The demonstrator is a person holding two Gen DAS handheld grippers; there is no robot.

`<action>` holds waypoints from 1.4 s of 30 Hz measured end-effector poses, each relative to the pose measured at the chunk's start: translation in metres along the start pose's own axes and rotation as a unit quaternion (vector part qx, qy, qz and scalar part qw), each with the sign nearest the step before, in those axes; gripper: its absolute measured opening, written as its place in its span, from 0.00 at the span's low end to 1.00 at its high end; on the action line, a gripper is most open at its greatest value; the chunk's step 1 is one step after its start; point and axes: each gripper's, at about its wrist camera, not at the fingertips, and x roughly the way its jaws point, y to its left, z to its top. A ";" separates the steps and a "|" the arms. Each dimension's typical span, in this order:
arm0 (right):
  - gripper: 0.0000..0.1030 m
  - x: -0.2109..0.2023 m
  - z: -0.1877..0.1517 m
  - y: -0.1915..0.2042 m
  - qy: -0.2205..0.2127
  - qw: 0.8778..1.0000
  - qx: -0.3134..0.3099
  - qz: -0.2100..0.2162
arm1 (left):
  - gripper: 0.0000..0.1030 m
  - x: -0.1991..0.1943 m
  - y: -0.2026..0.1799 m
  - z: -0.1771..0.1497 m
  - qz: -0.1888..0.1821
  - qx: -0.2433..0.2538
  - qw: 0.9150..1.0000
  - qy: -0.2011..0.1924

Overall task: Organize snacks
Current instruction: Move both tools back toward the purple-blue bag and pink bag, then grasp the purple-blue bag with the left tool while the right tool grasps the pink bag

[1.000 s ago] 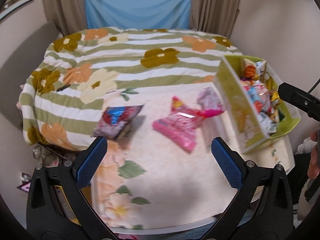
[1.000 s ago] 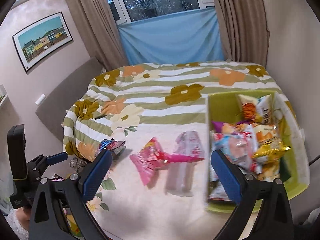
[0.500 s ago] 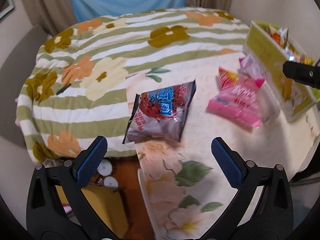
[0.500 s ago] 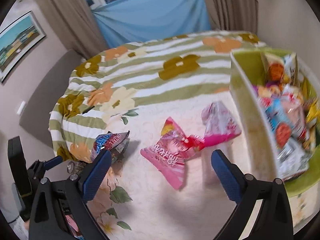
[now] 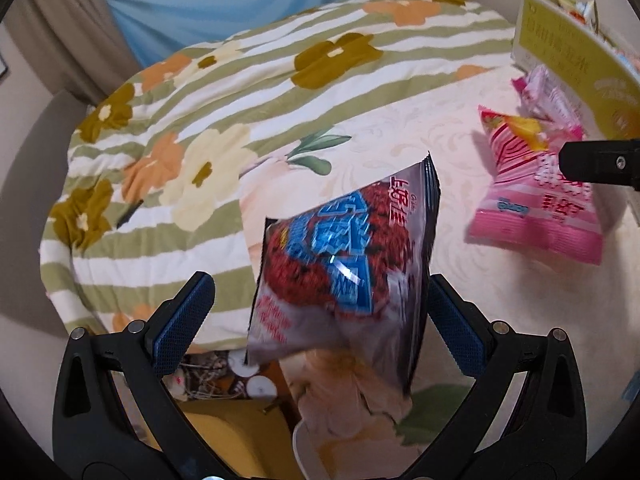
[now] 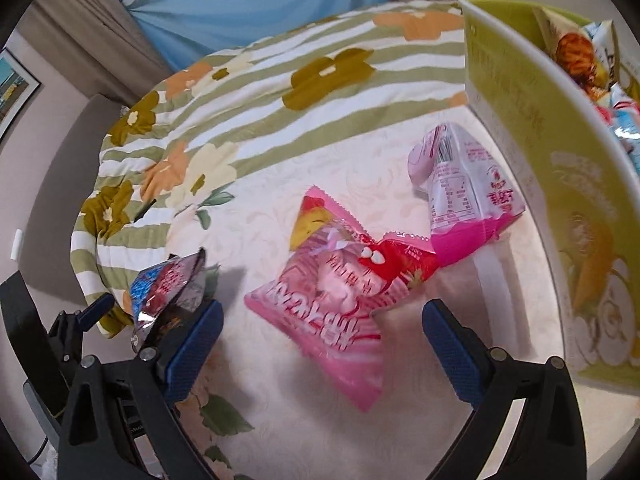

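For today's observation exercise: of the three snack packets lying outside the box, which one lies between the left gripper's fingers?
The red-and-blue silver packet; both pink packets lie farther right, toward the green box.

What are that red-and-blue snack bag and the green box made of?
The red-and-blue snack bag looks like glossy plastic film: it shows bright glare and crinkles. The green box seems to be printed cardboard, with thin, stiff, matte walls, though coated plastic is possible.

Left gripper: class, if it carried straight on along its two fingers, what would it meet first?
Most likely the silver snack bag with the red-and-blue print, lying between the open fingers of the left gripper; depth is uncertain.
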 end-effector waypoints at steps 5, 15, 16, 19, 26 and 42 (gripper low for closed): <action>0.96 0.018 0.007 -0.007 0.030 0.999 0.018 0.010 | 1.00 0.020 -0.014 0.010 0.013 0.034 0.999 0.013; 0.96 0.037 0.018 -0.007 0.062 0.997 0.034 0.028 | 0.72 0.036 -0.019 0.016 0.006 0.031 0.998 0.049; 0.96 0.039 0.018 -0.006 0.064 0.997 0.032 0.028 | 0.70 0.036 -0.019 0.016 0.006 0.029 0.998 0.050; 0.96 0.041 0.021 -0.006 0.064 0.997 0.028 0.027 | 0.69 0.034 -0.016 0.017 0.000 0.018 0.998 0.054; 0.93 0.054 0.028 -0.002 0.072 0.997 0.023 0.031 | 0.68 0.030 -0.006 0.014 -0.019 -0.021 0.998 0.064; 0.61 0.059 0.006 0.012 0.087 0.996 -0.026 0.018 | 0.65 0.010 0.006 0.005 -0.052 -0.072 0.994 0.057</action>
